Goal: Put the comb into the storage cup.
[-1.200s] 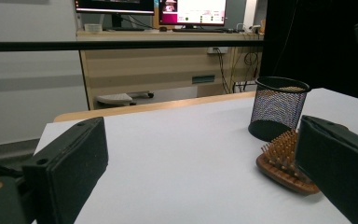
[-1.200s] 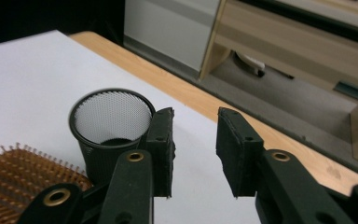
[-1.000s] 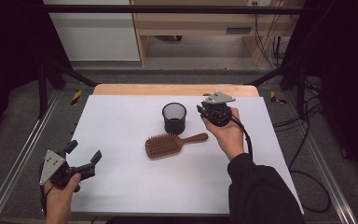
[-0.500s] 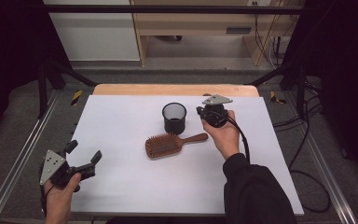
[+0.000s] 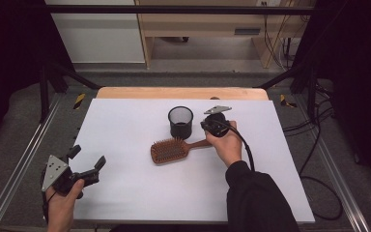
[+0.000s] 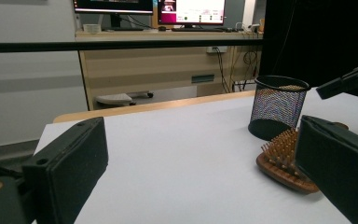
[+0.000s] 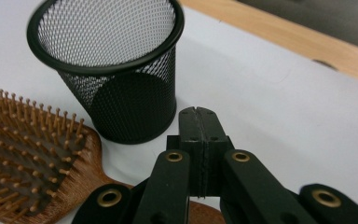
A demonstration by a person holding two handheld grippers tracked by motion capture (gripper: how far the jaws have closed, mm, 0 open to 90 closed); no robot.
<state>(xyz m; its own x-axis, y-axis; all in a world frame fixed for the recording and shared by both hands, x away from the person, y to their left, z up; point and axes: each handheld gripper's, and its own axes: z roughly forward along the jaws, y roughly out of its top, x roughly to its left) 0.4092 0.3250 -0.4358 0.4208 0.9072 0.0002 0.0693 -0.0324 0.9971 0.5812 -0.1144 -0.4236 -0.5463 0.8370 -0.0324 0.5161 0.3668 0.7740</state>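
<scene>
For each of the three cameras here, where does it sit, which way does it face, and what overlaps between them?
High view: above the person's side, facing forward and down on the table; both forearms, left gripper, right gripper.
Left gripper view: low, along its spread fingers across the table.
Right gripper view: along its closed fingers, pointing down.
Shared by all: hairbrush, mesh cup.
</scene>
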